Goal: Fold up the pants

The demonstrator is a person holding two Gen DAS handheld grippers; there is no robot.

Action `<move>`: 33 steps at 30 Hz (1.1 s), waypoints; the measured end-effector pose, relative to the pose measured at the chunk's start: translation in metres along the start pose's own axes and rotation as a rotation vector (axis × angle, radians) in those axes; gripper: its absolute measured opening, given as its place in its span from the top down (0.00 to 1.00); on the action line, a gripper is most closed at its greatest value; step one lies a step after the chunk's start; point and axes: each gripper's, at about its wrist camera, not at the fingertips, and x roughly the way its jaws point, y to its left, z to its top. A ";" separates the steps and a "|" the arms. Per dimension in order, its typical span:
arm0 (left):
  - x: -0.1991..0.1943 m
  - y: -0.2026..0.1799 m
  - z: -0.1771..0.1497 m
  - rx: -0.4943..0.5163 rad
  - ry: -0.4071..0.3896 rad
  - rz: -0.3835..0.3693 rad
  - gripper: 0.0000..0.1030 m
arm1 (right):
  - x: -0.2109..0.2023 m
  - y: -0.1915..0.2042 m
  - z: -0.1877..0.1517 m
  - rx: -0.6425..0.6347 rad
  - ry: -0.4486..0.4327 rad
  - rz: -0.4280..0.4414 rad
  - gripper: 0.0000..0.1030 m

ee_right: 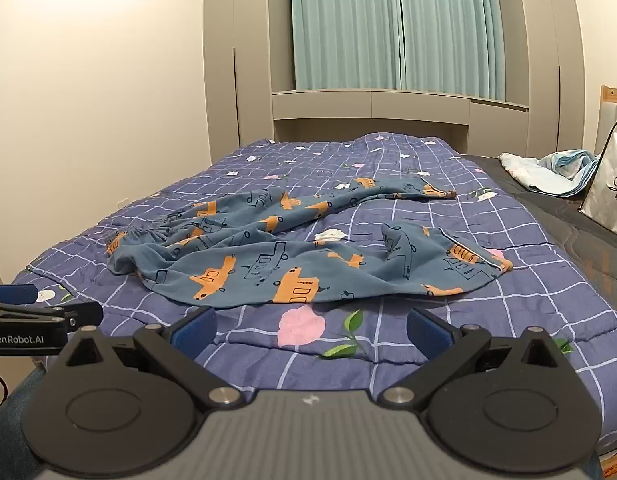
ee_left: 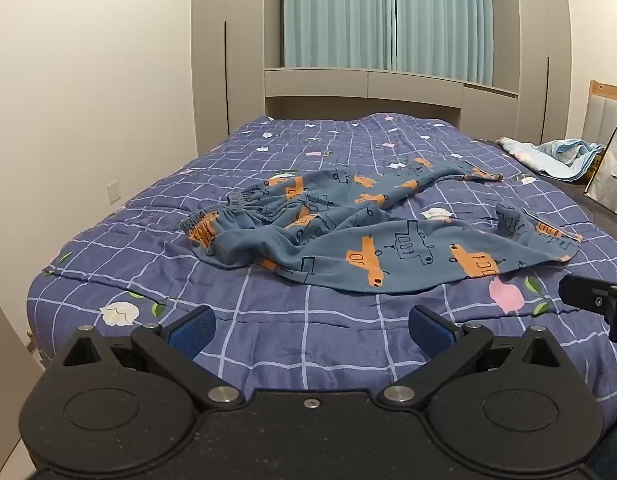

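the left gripper point(ee_left: 312, 326) fills the foot of its own view: matte black, speckled plastic with round hinge discs, silver pivot bolts and two angular arms ending in blue ribbed pads point(ee_left: 192, 330). its jaws stand wide with nothing between them, hovering over the bare quilt. the right gripper point(ee_right: 312, 328) looks the same but for a grey ribbed body, its blue pads point(ee_right: 428, 330) likewise spread wide and empty, above a pink flower print.

under both lies the quilt point(ee_left: 268, 344), a soft purple-blue cover with a thin white grid, stitched puckers and scattered white and pink flowers with green leaves.

beyond the fingers, near the middle of the bed, lie the pants point(ee_left: 348, 236): limp blue-grey knit printed with orange vehicles and dark outline drawings. they lie unfolded and rumpled, the gathered elastic waistband to the left, the two legs splayed apart to the right.

pale teal pleated curtains point(ee_left: 388, 16) hang behind.
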 end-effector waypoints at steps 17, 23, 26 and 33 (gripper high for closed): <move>0.000 0.000 0.000 -0.002 0.000 -0.005 0.01 | -0.001 0.000 0.000 -0.001 0.002 0.001 0.00; 0.000 0.000 0.000 -0.002 0.000 -0.007 0.00 | -0.001 0.000 0.000 -0.001 0.003 0.001 0.00; -0.002 0.000 -0.001 -0.001 -0.001 -0.007 0.00 | -0.001 0.000 0.000 -0.002 0.002 0.000 0.00; -0.002 0.000 -0.001 -0.002 -0.002 -0.008 0.00 | -0.001 -0.001 -0.001 -0.002 0.002 0.000 0.00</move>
